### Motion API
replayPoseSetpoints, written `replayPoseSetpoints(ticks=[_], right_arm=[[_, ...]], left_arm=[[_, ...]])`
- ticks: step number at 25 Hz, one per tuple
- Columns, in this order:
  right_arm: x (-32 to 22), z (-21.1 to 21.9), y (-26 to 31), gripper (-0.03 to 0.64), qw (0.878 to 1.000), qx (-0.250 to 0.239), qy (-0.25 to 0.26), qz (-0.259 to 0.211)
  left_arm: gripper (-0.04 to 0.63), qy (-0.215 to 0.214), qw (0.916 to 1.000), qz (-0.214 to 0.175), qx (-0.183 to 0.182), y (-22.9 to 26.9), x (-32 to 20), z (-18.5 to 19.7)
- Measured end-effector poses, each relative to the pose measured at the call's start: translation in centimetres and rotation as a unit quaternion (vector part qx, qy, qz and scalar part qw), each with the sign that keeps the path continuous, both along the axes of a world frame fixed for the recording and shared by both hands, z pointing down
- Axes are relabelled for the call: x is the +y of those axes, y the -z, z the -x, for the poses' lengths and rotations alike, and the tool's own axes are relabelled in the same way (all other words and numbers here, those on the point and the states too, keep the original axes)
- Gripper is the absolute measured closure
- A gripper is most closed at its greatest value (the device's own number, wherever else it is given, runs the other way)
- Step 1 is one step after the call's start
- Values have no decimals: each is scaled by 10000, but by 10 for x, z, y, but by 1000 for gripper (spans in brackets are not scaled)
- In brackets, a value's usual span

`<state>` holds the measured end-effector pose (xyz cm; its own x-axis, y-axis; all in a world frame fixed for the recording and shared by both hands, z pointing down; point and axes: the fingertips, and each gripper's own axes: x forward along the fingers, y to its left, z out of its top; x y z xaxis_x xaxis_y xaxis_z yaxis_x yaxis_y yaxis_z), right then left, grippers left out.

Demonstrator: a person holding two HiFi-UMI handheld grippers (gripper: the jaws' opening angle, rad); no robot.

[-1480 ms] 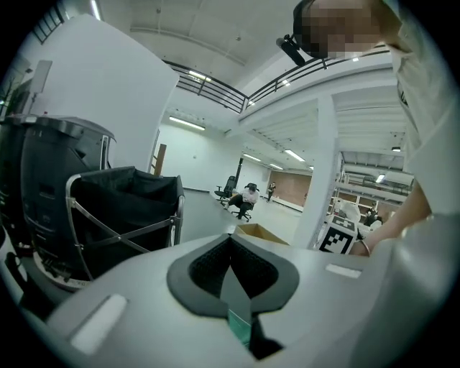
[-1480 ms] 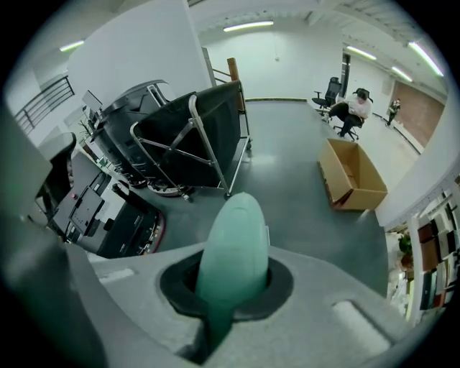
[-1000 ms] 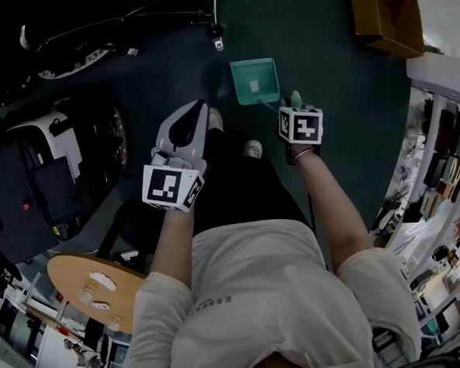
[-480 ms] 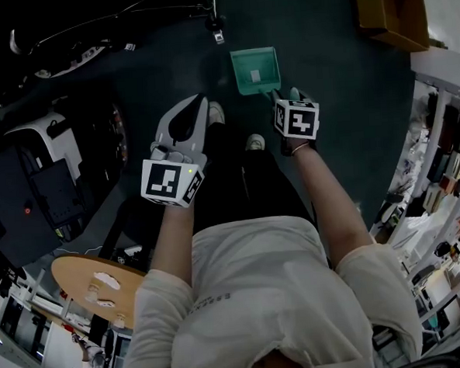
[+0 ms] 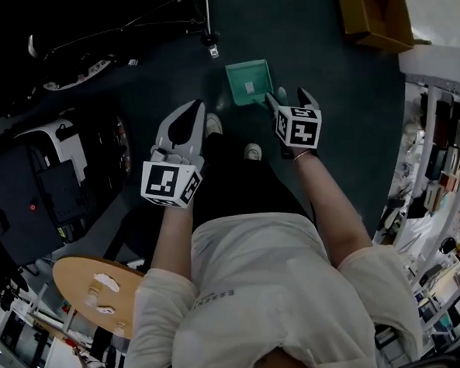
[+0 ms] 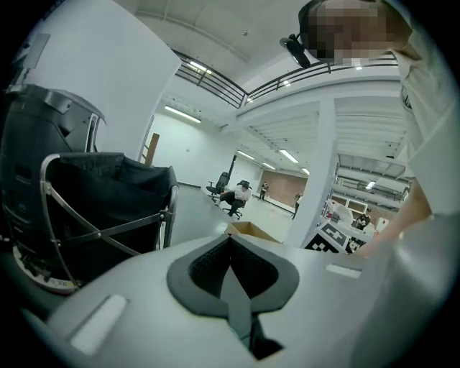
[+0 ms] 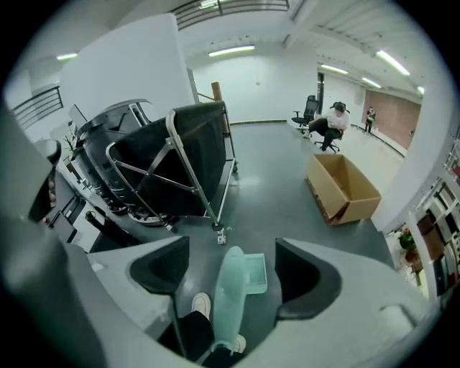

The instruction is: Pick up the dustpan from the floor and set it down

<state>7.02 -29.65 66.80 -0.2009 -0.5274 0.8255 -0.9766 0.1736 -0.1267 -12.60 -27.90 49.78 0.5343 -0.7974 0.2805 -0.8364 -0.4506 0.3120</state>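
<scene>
Standing over the dustpan point(image 5: 249, 82), the person holds one set of tongs in each hand, both pointed toward the black folding cart point(image 7: 180, 154). The dustpan is teal. Its pan sits flat on the dark floor point(image 5: 324, 65), just on the person's side of the cart's nearest caster point(image 5: 211, 45), close to it but not touching.

The dustpan's long handle point(image 7: 230, 302) rises from the pan, away from the cart, and ends up between the jaws of the right gripper point(image 5: 290, 99). Those jaws are opening. The dark pads stand clear of the handle on both sides, with a gap each way, so nothing is clamped.

The left gripper point(image 5: 194, 108) is further from the cart than the pan and off to the pan's left. Its jaws are closed pad to pad, with nothing between them. It hangs in the air and touches nothing.

The person's two white shoes point(image 5: 212, 123) are on the floor on the near side of the pan, further from the cart. An open cardboard box point(image 7: 345, 187) is on the floor well off to the cart's right. A round wooden table point(image 5: 97, 292) is far back from the cart, behind the person's left arm.
</scene>
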Motion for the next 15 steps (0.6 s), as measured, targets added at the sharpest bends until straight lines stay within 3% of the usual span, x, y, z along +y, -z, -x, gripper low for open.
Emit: replayPoseSetpoints(ticks=[5, 6, 9, 13, 15], right_arm=[[23, -11, 73, 273, 9967, -319, 170, -732], [31, -16, 88, 321, 9951, -365, 188, -897], [55, -38, 132, 615, 9884, -325, 249, -1464], [83, -49, 186, 627, 9763, -763, 254, -2009], [99, -51, 211, 627, 9683, -876, 315, -2319]], left_arm=[[578, 68, 9992, -354, -143, 44, 26, -14], [579, 111, 9988, -436, -204, 54, 34, -18], [578, 262, 9969, -674, -302, 81, 59, -30], [578, 492, 9956, -743, -299, 98, 94, -34], [580, 625, 9955, -696, -128, 106, 112, -34]])
